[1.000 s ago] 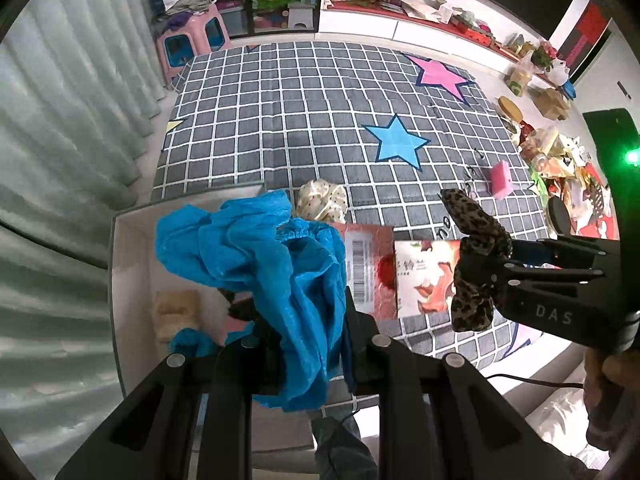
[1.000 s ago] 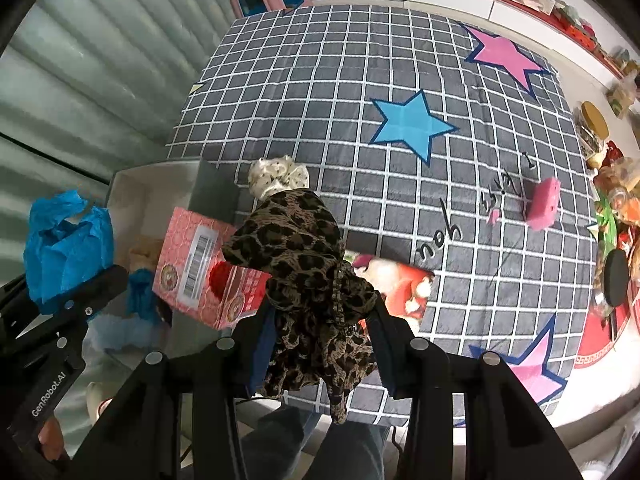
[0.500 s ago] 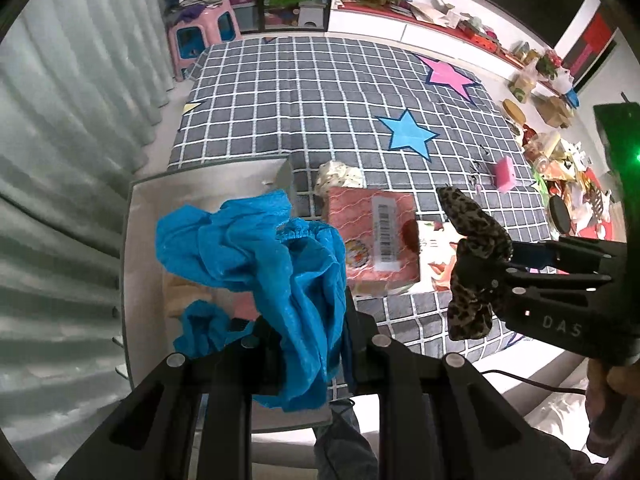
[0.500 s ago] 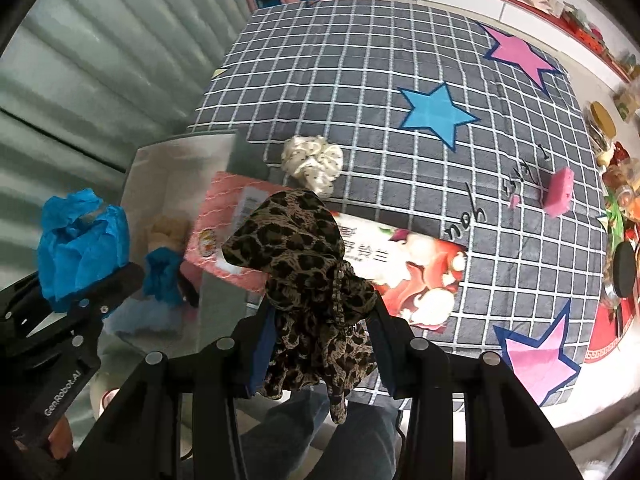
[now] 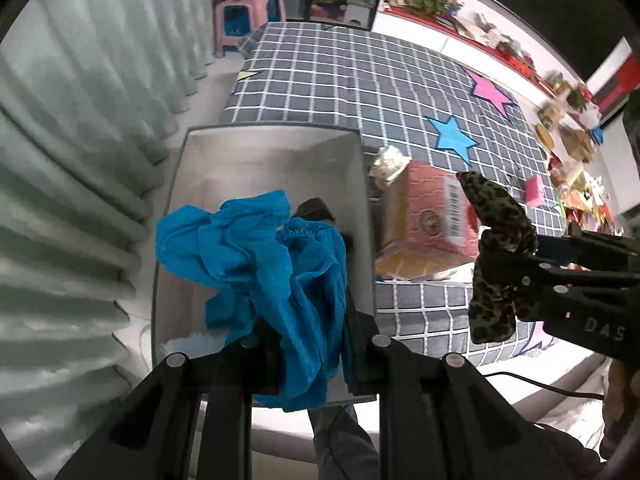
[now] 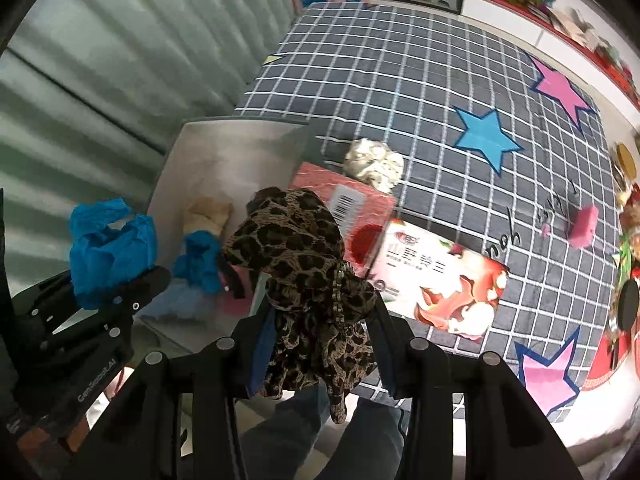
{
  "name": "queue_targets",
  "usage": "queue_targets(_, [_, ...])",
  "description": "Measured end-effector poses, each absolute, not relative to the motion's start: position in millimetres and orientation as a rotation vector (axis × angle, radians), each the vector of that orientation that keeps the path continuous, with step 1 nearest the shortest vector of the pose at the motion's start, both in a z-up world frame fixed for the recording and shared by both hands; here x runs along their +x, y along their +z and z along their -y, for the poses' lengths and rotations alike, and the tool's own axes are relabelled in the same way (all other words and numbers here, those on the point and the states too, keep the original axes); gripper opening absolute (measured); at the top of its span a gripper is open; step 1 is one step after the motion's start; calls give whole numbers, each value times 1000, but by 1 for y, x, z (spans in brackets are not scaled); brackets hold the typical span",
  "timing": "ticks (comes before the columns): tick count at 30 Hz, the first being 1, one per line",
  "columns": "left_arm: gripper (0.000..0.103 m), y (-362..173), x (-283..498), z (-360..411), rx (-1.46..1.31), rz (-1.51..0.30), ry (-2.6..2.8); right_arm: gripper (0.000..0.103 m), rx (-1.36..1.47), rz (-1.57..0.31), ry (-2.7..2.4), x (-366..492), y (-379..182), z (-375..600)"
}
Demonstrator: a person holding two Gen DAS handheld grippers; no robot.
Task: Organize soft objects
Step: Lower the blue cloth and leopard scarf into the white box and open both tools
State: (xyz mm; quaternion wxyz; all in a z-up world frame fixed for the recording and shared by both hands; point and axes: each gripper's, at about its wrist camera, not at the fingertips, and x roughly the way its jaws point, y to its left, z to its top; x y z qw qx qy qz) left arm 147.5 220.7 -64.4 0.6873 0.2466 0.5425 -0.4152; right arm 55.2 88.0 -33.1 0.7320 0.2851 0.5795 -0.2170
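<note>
While left fingers [image 5: 308,344] pinch crumpled blue cloth [image 5: 256,256], right fingers [image 6: 320,344] clamp what seems a leopard-print scrunchie [image 6: 308,264].

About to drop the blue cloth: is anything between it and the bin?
Nothing visible. The blue cloth, clamped in the left hand-held gripper, hangs over the open bin. The pink box lies outside its right wall.

Pale pleated curtain [image 5: 80,128], pink stool [image 5: 248,12], checked star rug [image 6: 420,80]
</note>
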Motion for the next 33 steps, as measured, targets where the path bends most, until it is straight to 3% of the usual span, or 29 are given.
queue_targets(15, [22,-74,182,-251,457,-1269,-817,45,524,-1326,-336,122,-33,-111])
queue_targets(33, [22,-88,211,-223,502,-1283,-789,45,553,-1333,-290,177,-46,-99])
